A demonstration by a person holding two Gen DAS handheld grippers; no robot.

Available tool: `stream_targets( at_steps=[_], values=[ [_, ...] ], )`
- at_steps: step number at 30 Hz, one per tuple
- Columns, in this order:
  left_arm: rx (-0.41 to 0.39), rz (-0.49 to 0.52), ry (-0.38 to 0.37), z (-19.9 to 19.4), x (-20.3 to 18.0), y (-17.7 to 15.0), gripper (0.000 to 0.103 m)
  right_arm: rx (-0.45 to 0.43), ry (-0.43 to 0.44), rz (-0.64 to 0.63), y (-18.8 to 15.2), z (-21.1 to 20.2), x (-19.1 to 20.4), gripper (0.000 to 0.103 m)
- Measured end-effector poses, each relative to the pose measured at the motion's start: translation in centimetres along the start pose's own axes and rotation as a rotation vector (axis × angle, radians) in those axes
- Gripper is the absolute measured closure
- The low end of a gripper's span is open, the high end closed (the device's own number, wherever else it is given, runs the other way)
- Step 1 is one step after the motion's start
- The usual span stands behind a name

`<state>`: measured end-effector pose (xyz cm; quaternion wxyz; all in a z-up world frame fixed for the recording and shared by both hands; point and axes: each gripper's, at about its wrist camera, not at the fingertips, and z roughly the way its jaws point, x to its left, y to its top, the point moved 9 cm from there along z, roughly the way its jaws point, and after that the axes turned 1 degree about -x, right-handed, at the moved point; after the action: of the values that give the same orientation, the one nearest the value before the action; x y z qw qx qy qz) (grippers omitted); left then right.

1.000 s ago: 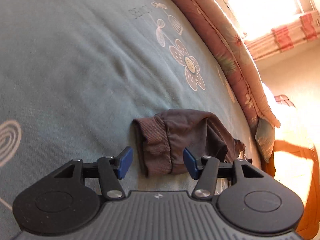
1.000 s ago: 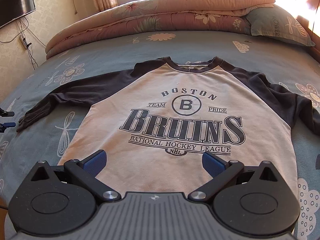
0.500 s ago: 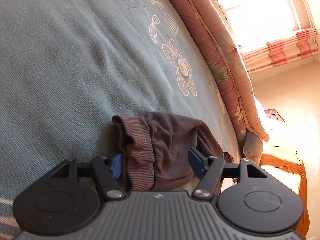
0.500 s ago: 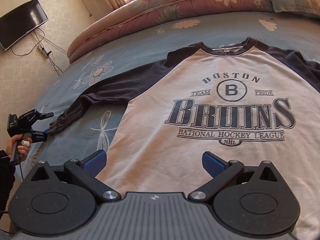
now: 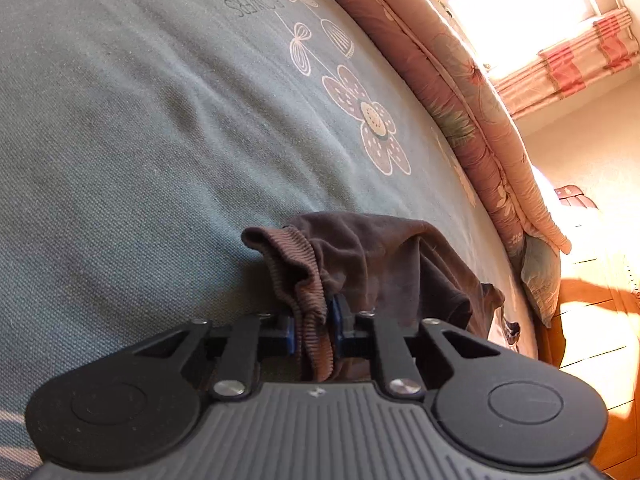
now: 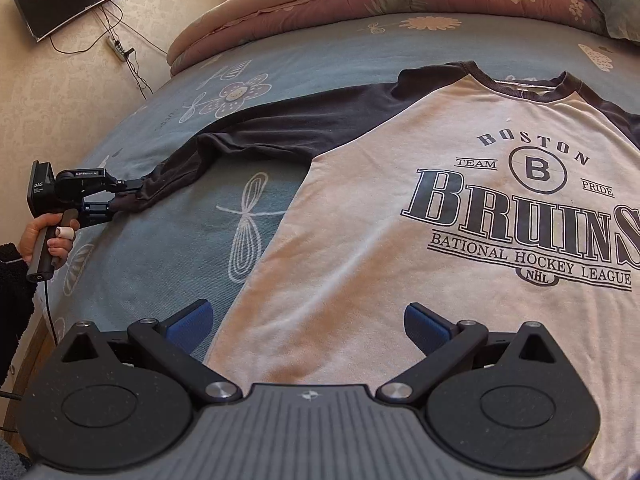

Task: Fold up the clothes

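Left tool (image 5: pixel 314 330) closing on bunched sleeve cuff (image 5: pixel 298 276), right tool (image 6: pixel 306 322) released; shallow-looking bite probably could slip when lifted.

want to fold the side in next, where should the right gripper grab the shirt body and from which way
Grip the bottom corner of the shirt, where hem meets side edge, coming in low from the hem side. That corner lies flat just ahead of the open right gripper. The left gripper is closing on the sleeve cuff, so both ends could lift together.
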<state>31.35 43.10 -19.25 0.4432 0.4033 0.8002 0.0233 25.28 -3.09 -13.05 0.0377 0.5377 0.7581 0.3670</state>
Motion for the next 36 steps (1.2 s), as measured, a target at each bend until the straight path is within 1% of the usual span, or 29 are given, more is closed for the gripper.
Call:
stream_targets(
  at_steps=[5, 13, 16, 19, 21, 22, 24, 25, 26, 27, 28, 29, 30, 31, 33, 36],
  values=[
    [0.003, 0.045, 0.013, -0.6, -0.5, 0.7, 0.091, 0.002, -0.01, -0.009, 0.0, -0.1, -0.1, 0.0],
    [-0.03, 0.108, 0.055, -2.9, -0.9, 5.1, 0.091, 0.003, -0.021, -0.034, 0.1, -0.1, 0.1, 0.0],
    [-0.04, 0.146, 0.088, -3.1, -1.4, 7.1, 0.091, 0.008, -0.025, -0.041, 0.0, 0.0, 0.1, 0.0],
    [-0.046, 0.163, 0.11, -2.7, -1.9, 8.7, 0.091, 0.014, -0.032, -0.043, -0.1, 0.1, -0.1, 0.0],
    [-0.04, 0.15, 0.157, -2.5, -1.4, 9.4, 0.083, 0.014, -0.037, -0.044, -0.1, 0.1, -0.1, 0.0],
    [-0.045, 0.136, 0.196, -2.5, -0.7, 9.7, 0.084, 0.013, -0.04, -0.045, -0.1, 0.1, -0.2, 0.0],
    [-0.067, 0.107, 0.318, -2.9, 1.0, 10.6, 0.084, 0.01, -0.042, -0.045, -0.1, -0.2, -0.4, 0.0],
    [-0.085, 0.101, 0.366, -3.2, 1.6, 11.0, 0.084, 0.009, -0.043, -0.044, -0.1, -0.2, -0.5, 0.0],
    [-0.11, 0.091, 0.394, -3.8, 2.0, 11.3, 0.084, 0.007, -0.044, -0.042, -0.1, -0.3, -0.6, 0.0],
    [-0.127, 0.088, 0.384, -4.1, 1.7, 11.4, 0.084, 0.007, -0.043, -0.04, -0.1, -0.4, -0.7, 0.0],
    [-0.122, 0.114, 0.347, -3.9, 0.6, 11.2, 0.08, 0.007, -0.044, -0.038, -0.1, -0.4, -0.8, 0.0],
    [-0.109, 0.16, 0.314, -3.5, -0.9, 10.7, 0.072, 0.006, -0.047, -0.036, 0.0, -0.4, -0.8, 0.0],
    [-0.09, 0.213, 0.296, -2.4, -2.7, 9.9, 0.068, 0.004, -0.048, -0.035, 0.0, -0.3, -0.9, 0.0],
    [-0.069, 0.267, 0.28, -1.2, -4.4, 9.1, 0.061, 0.004, -0.048, -0.032, 0.0, -0.2, -0.9, 0.0],
    [-0.028, 0.373, 0.249, 1.1, -7.8, 7.4, 0.059, 0.005, -0.049, -0.03, 0.0, -0.1, -0.8, 0.0],
    [0.023, 0.509, 0.177, 6.0, -13.1, 3.5, 0.059, 0.005, -0.05, -0.038, 0.0, -0.1, -0.5, 0.0]
  ],
)
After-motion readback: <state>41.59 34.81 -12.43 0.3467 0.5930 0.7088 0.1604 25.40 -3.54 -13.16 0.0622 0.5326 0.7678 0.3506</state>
